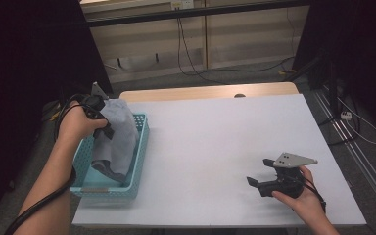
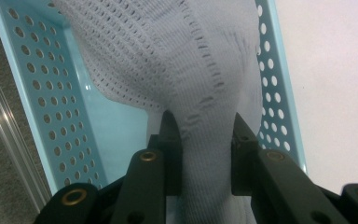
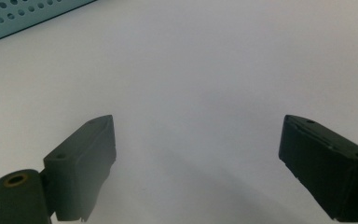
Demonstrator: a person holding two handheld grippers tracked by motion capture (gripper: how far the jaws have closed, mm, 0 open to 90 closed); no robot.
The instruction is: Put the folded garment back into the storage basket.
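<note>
Jaws of the left gripper (image 2: 204,133) were pinched on a grey knitted sock (image 1: 116,134), which hung over the turquoise basket (image 1: 141,147) at the left of the high view. Those of the right gripper (image 1: 258,172) stood wide apart and empty, low over the white table (image 1: 215,142) at lower right.

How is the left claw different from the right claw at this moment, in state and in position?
The left claw is shut on the grey knitted cloth; the right claw stands open with nothing between its jaws. The left claw hangs over the turquoise basket, while the right claw is low over the bare white table, far from the basket. Both have black jaws and are held in a hand.
</note>
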